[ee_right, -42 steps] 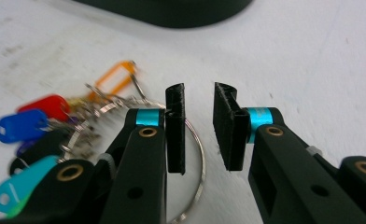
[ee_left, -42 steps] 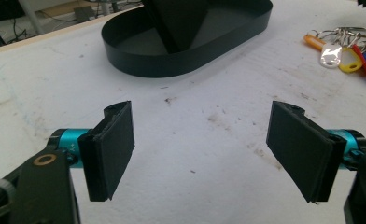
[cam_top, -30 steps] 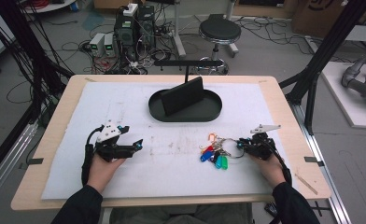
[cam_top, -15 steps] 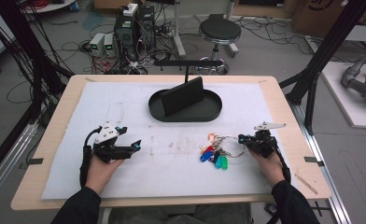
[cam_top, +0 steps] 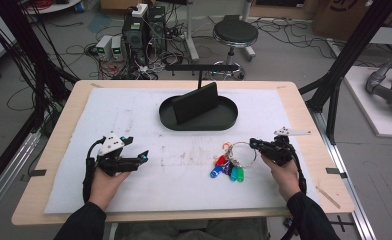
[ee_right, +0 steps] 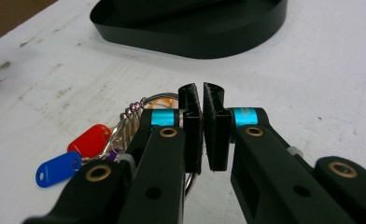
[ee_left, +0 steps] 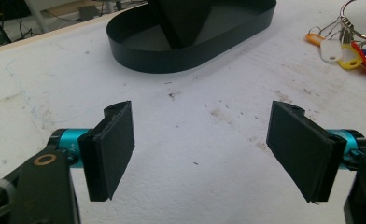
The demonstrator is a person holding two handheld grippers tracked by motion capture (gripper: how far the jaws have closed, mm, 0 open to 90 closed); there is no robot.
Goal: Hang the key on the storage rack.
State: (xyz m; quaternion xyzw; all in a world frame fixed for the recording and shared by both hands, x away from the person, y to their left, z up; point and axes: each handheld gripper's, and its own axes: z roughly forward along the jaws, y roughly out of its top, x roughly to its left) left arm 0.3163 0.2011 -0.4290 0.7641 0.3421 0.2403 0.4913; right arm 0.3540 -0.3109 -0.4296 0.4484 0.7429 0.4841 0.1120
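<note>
A bunch of keys with red, blue, green and purple tags (cam_top: 227, 169) lies on the white mat, hung on a large wire ring. My right gripper (cam_top: 254, 145) lies low at the ring's right edge, its jaws shut with the wire running between the pads. In the right gripper view the gripper (ee_right: 202, 91) stands over the ring, with the red tag (ee_right: 88, 137) and the blue tag (ee_right: 57, 168) to its left. My left gripper (cam_top: 136, 147) rests on the mat at the left, open and holding nothing (ee_left: 204, 140). The keys (ee_left: 344, 46) lie far off to its right.
A black oval tray (cam_top: 169, 117) with an upright black panel (cam_top: 196, 102) stands at the middle back of the mat. The stained white mat (cam_top: 134, 110) covers most of the wooden table. Beyond the far edge are a stool, cables and equipment.
My right gripper's jaws have closed on the ring's right edge, and that hand has shifted slightly. The left hand and the tray have stayed put.
</note>
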